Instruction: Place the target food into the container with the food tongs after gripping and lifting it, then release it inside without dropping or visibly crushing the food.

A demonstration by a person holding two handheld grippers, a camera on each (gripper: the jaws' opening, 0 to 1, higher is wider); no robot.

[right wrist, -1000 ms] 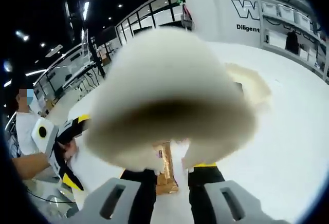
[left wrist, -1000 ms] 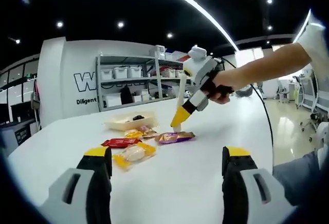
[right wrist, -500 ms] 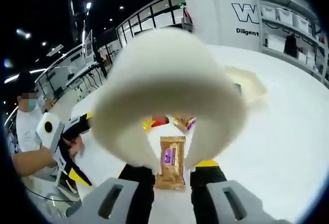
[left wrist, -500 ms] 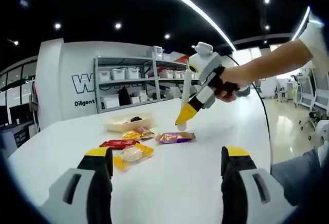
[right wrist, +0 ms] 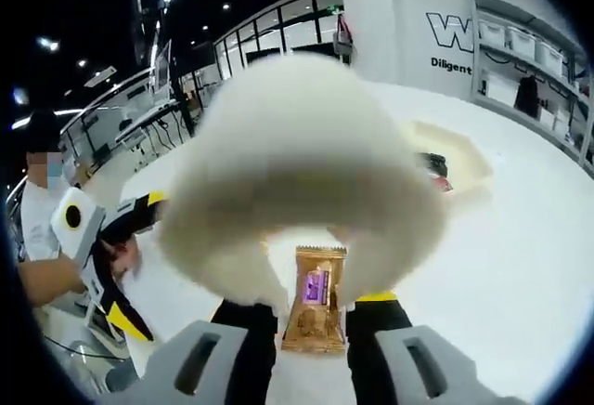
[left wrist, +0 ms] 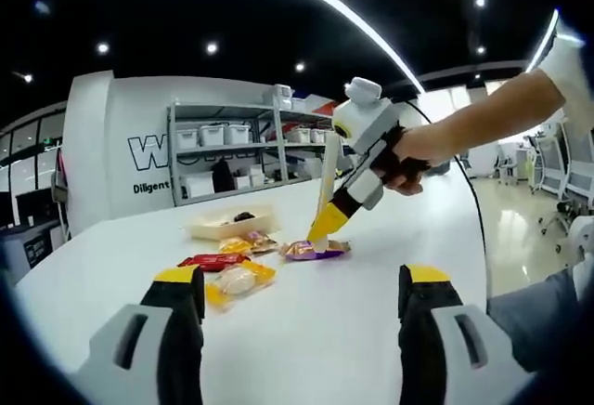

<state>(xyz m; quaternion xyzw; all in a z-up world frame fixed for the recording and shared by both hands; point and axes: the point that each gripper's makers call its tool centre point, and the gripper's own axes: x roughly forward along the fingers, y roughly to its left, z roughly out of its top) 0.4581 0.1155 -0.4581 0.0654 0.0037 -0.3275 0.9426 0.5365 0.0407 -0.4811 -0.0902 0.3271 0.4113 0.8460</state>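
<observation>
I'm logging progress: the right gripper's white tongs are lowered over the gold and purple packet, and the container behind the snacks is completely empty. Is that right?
Not quite. The container isn't empty: the right gripper view shows a dark item already lying in it. The rest holds: the white tongs held by the right gripper straddle the gold and purple packet on the table.

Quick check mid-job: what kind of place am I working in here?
Probably a lab or demo space in an office, not a kitchen: metal shelving holding storage bins, a wall with large printed lettering, and glass-walled rooms beyond the white table.
</observation>
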